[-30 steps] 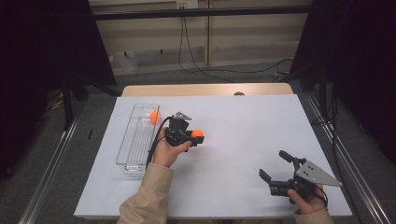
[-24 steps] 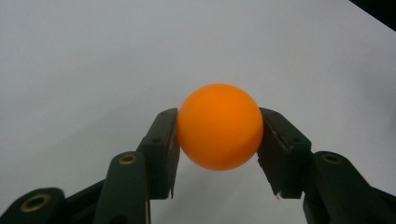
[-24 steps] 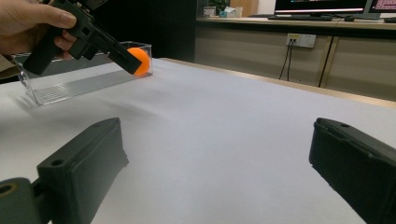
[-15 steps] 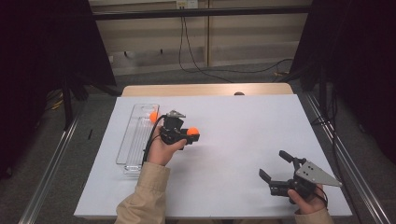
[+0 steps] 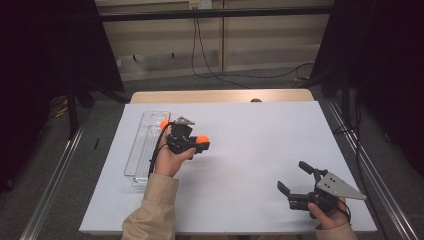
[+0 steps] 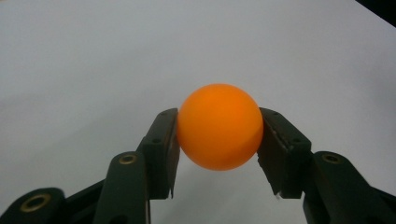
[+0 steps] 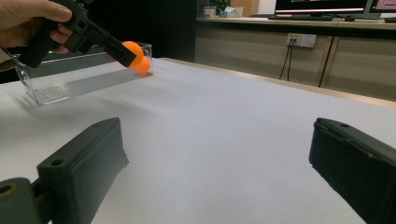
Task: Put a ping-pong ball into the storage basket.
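White paper covers the table (image 5: 240, 150), and a strip of bare wood shows at its far edge; behind the table stands a pale wall with black cables hanging down it, and dark curtains hang at both sides; in the right gripper view a wall socket (image 7: 301, 40) sits on that wall, and screens glow on a counter above it, but the writing on them is too small to read; no word or label can be read on any thing on the table. On the left part of the table lies a long clear tray (image 5: 141, 150), and one orange ball (image 5: 163, 124) sits in its far end. The left gripper (image 5: 200, 143) is held up in the person's left hand (image 5: 167, 159), just beside the tray on its right; its two black jaws pinch a second orange ball (image 6: 219, 126), one pad pressing on each side of it; in the left gripper view this ball hangs over plain white paper and does not touch it; in the right gripper view the held ball shows right in front of the ball in the tray. The right gripper (image 5: 295, 176) rests low near the front right corner of the table, in the person's right hand (image 5: 330, 216), well apart from the tray and the balls; its jaws stand wide, with only white paper between them; a grey three-cornered plate (image 5: 337, 186) sits on top of it.
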Demonstrator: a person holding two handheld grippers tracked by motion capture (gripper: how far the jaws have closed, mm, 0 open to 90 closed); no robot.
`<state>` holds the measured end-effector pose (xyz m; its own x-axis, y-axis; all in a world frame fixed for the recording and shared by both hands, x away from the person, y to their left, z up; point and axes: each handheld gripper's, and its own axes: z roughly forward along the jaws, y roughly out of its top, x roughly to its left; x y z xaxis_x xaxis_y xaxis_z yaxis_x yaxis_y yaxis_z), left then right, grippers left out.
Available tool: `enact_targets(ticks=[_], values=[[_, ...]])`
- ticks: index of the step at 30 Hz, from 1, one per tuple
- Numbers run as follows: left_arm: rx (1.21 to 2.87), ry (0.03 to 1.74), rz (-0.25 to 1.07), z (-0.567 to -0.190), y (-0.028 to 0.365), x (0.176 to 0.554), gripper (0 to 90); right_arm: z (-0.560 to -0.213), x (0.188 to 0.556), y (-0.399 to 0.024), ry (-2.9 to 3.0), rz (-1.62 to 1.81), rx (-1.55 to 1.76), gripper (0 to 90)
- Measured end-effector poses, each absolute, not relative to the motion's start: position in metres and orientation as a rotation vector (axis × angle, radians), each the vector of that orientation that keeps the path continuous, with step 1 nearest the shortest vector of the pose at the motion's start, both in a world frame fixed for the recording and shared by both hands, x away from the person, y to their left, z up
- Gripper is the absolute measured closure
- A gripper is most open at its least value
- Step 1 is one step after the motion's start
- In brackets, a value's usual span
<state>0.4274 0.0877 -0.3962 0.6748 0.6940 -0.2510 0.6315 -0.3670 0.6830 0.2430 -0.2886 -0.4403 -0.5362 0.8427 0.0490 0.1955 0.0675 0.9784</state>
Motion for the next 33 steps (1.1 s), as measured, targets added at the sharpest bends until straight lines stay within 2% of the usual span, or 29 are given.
enact_targets(ticks=[33], values=[[2.081,1.057,0.145,-0.388,0.110,0.429,50.9,-0.440,0.243,-0.289,1.799,1.502,1.028,2.8]])
